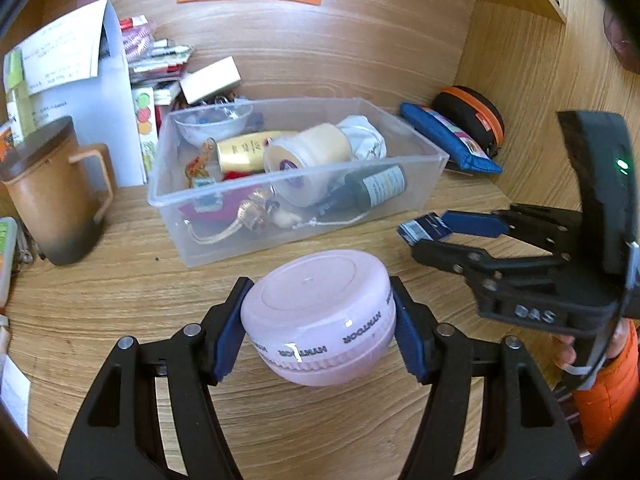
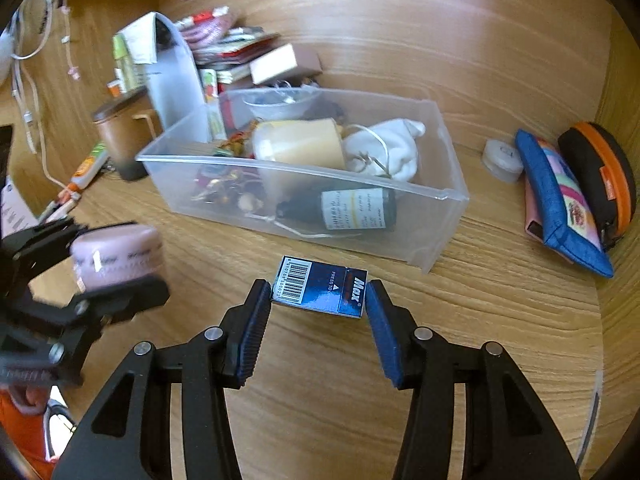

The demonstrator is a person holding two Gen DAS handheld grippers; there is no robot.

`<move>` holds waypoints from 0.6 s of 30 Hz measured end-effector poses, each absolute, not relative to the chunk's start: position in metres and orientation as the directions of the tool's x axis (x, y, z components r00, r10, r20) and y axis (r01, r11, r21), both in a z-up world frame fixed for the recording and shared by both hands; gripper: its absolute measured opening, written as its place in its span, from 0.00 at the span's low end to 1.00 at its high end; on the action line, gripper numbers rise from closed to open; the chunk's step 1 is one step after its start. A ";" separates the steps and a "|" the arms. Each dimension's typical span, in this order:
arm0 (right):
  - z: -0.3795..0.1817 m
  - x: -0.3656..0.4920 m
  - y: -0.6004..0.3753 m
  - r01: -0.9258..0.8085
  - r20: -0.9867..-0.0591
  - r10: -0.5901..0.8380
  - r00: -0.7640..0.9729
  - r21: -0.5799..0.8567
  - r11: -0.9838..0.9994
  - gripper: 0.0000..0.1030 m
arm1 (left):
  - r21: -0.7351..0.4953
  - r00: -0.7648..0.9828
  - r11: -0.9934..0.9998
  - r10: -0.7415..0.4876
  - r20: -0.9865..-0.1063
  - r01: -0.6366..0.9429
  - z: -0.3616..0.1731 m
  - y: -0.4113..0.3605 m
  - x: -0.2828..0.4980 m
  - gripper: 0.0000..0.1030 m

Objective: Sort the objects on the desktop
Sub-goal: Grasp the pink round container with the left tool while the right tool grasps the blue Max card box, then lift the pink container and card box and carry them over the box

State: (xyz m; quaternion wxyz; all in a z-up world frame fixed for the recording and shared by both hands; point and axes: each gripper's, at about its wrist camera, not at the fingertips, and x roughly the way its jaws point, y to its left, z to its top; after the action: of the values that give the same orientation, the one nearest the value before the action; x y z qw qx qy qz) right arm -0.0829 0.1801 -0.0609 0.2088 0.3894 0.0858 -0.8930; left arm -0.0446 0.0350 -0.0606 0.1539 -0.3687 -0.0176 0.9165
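— So, the left gripper [image 1: 320,330]?
— Pinched a round pink jar [image 1: 318,316], both blue pads flat on its sides. Smooth lid, dark lettering ringing the wall, ribbed band low down. Held clear of the desk [image 1: 120,292], just in front of the clear bin [image 1: 298,176].
— Right gripper [image 2: 318,320]?
— Clamped a small dark-blue box [image 2: 320,291] end to end: white barcode panel, "Max" in white. Also lifted, near the bin's front wall.
— Bin contents?
— Cream tape roll [image 1: 308,150], dark bottle [image 1: 370,188], white cloth [image 2: 386,150].
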 end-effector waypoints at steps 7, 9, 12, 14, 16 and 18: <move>-0.034 -0.059 0.178 0.472 -0.681 -0.344 -0.646 -0.003 -0.882 0.44 | -0.107 -0.718 -0.961 0.263 -0.644 -0.256 -0.044 0.030 -0.043 0.63; -0.026 -0.056 0.178 0.478 -0.665 -0.353 -0.658 -0.007 -0.878 0.44 | -0.100 -0.726 -0.963 0.256 -0.638 -0.251 -0.039 0.028 -0.044 0.63; -0.017 -0.055 0.179 0.492 -0.649 -0.379 -0.660 0.008 -0.871 0.44 | -0.091 -0.737 -0.965 0.248 -0.628 -0.248 -0.033 0.025 -0.047 0.63; -0.013 -0.057 0.178 0.492 -0.641 -0.379 -0.667 0.003 -0.870 0.44 | -0.085 -0.744 -0.966 0.244 -0.621 -0.246 -0.029 0.024 -0.049 0.63; -0.009 -0.059 0.178 0.496 -0.635 -0.385 -0.670 0.003 -0.868 0.44 | -0.079 -0.750 -0.966 0.241 -0.616 -0.246 -0.025 0.022 -0.052 0.63; -0.005 -0.063 0.177 0.500 -0.631 -0.392 -0.670 0.008 -0.866 0.44 | -0.075 -0.756 -0.966 0.242 -0.609 -0.248 -0.021 0.021 -0.054 0.63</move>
State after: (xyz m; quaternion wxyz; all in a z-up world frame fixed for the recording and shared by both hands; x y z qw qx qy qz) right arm -0.0628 0.1769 -0.0053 0.2452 0.3241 0.0830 -0.9099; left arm -0.0543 0.0205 -0.0209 0.1306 -0.3241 0.0049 0.9369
